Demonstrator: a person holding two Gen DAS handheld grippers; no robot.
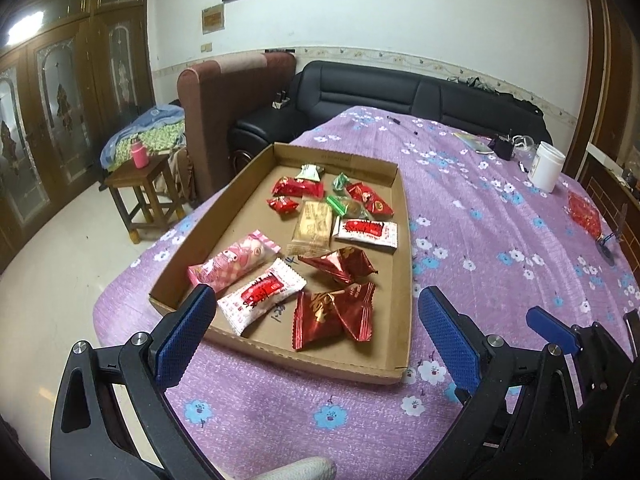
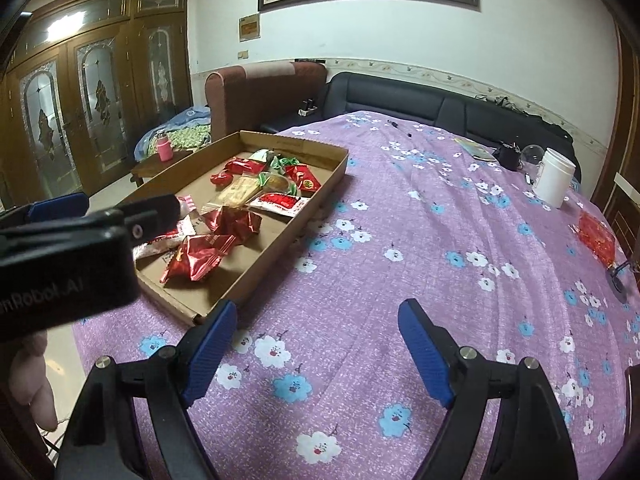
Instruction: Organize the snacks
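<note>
A shallow cardboard tray [image 1: 404, 280] lies on the purple flowered tablecloth and holds several wrapped snacks: red foil packets [image 1: 334, 316], white-and-red packets [image 1: 260, 294], a pink packet [image 1: 234, 260], a beige biscuit pack [image 1: 314, 222] and green sweets [image 1: 340, 204]. My left gripper [image 1: 316, 312] is open and empty, hovering over the tray's near edge. My right gripper [image 2: 316, 328] is open and empty over bare cloth, to the right of the tray [image 2: 280, 248]. The right gripper also shows in the left wrist view [image 1: 552, 324].
A white jar [image 1: 546, 166] and a red foil bag [image 1: 584, 212] sit at the table's far right, with small dark items and a pen behind. A black sofa [image 1: 380, 84], a brown armchair and a wooden stool with a pink bottle [image 1: 139, 153] stand beyond the table.
</note>
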